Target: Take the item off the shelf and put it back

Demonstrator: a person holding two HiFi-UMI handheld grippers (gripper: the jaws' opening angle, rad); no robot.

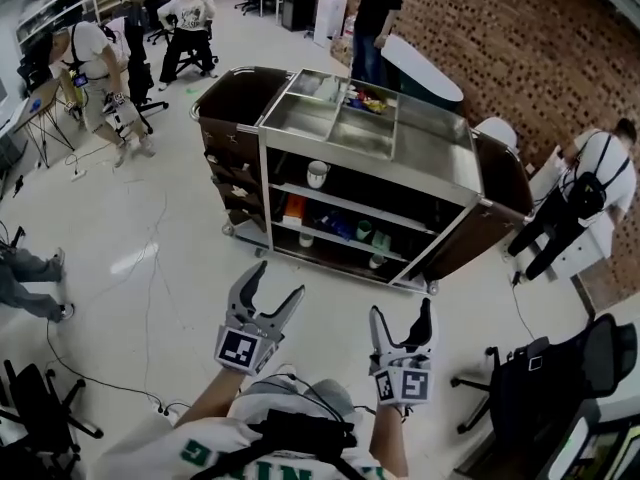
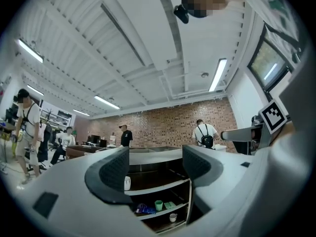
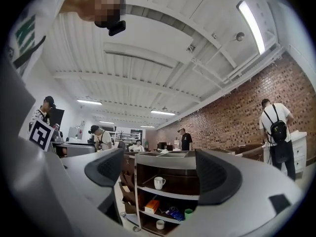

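On pale floor [image 1: 150,218], cart [image 1: 425,148] beside brick wall [image 1: 500,28]

The head camera sits above the person's shoulders and looks forward and steeply down. It takes in the left tongs [image 1: 279,280] and the right tongs [image 1: 402,310] near the bottom edge, with the shelf cart [image 1: 400,148] well beyond their tips. Each gripper camera rides low behind its own tongs and faces along them, about level and tipped slightly up, so the ceiling [image 2: 148,58] fills the upper half. All three views share the shelf cart's open front, far off. The white mug [image 1: 317,173] and the green cup [image 1: 364,231] show again between the left tongs [image 2: 155,164] and between the right tongs [image 3: 158,169].
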